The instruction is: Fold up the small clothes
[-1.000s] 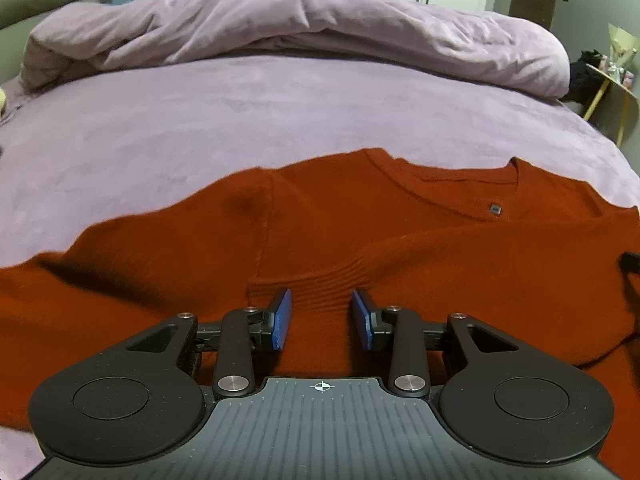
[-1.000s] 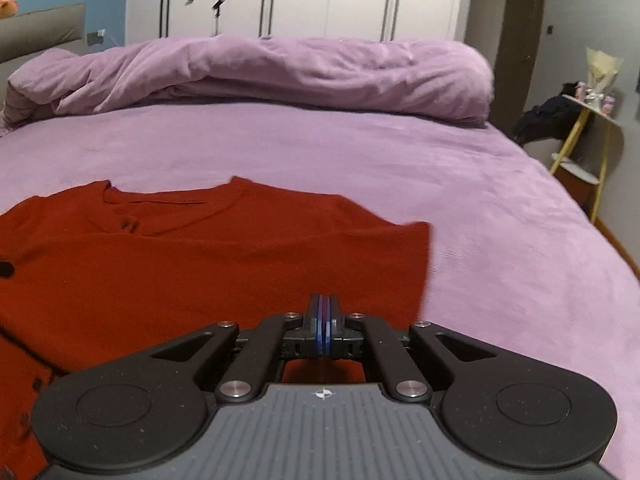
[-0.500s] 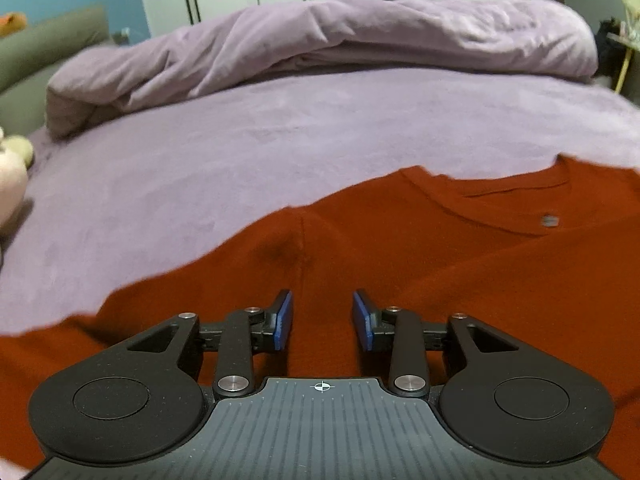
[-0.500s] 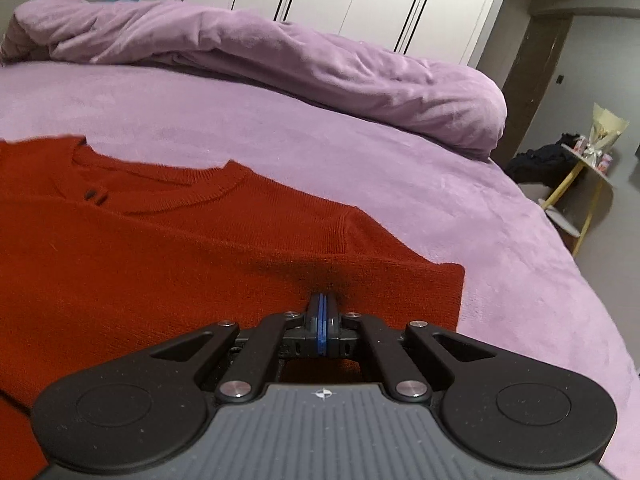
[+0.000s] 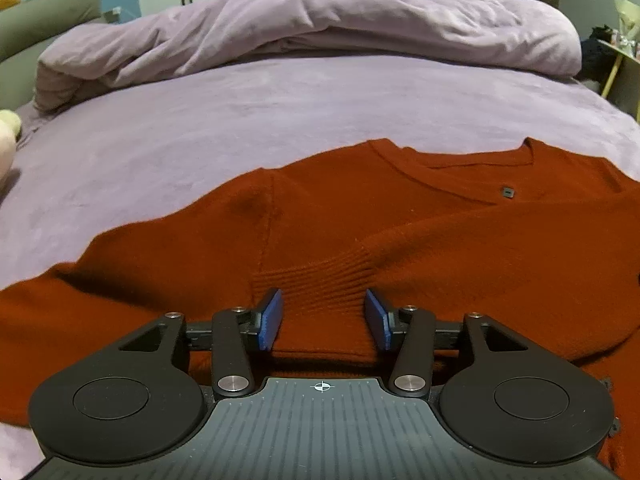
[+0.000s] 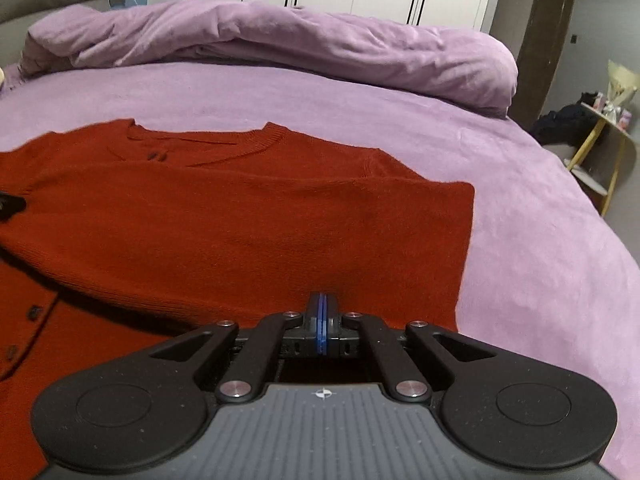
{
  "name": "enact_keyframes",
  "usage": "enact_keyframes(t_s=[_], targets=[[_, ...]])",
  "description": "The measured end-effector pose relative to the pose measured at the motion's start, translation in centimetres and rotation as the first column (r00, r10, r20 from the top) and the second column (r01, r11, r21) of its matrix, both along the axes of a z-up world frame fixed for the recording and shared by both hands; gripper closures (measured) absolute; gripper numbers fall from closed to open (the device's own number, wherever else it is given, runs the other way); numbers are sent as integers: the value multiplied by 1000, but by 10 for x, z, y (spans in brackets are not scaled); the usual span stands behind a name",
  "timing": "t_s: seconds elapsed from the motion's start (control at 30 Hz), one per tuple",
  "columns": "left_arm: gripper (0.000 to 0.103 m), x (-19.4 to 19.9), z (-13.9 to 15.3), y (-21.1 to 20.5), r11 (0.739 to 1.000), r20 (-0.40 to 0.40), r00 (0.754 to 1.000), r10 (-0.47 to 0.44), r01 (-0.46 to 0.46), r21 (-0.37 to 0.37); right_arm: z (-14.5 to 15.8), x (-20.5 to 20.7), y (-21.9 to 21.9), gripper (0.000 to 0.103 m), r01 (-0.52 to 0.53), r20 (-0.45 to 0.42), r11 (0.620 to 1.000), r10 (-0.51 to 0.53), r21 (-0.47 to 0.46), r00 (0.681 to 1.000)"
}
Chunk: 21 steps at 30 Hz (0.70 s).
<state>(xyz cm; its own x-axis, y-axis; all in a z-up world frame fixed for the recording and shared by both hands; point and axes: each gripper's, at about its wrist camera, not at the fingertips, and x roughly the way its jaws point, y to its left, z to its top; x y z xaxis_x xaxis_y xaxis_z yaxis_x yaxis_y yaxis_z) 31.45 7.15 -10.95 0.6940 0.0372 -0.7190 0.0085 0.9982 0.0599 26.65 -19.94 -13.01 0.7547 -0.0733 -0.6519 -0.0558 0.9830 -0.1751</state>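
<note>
A rust-red knit cardigan (image 5: 440, 216) lies flat on the purple bed, neck toward the far side. Its right sleeve is folded across the chest, and the ribbed cuff (image 5: 320, 280) lies between the blue pads of my left gripper (image 5: 324, 316), which is open and just above it. The cardigan also shows in the right wrist view (image 6: 240, 224), with its folded right edge straight. My right gripper (image 6: 322, 320) is shut over the cardigan's near right part; whether any cloth is pinched between the pads is hidden.
A bunched purple duvet (image 5: 320, 28) lies across the far side of the bed (image 6: 520, 208). White wardrobes stand behind it. A yellow-legged side table (image 6: 600, 140) with clutter stands right of the bed. A plush toy (image 5: 8, 140) sits at the left edge.
The left gripper swung left and then back over the sleeve cuff, still open. The right gripper stayed shut and shifted over the cardigan's right side.
</note>
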Motion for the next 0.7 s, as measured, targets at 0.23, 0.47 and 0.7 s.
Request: enact_keyframes(t_s=[0.23, 0.47, 0.7], targets=[[50, -11, 17, 7, 999, -20, 999, 38, -38, -22, 12, -13, 7, 103, 4, 2, 999, -4, -33, 1000], [44, -27, 24, 24, 997, -49, 997, 62, -64, -36, 8, -32, 7, 103, -13, 0, 999, 13, -41, 1000], [20, -116, 44, 153, 883, 14, 950, 313, -286, -373, 35, -57, 6, 87, 8, -41, 987, -2, 158, 999]])
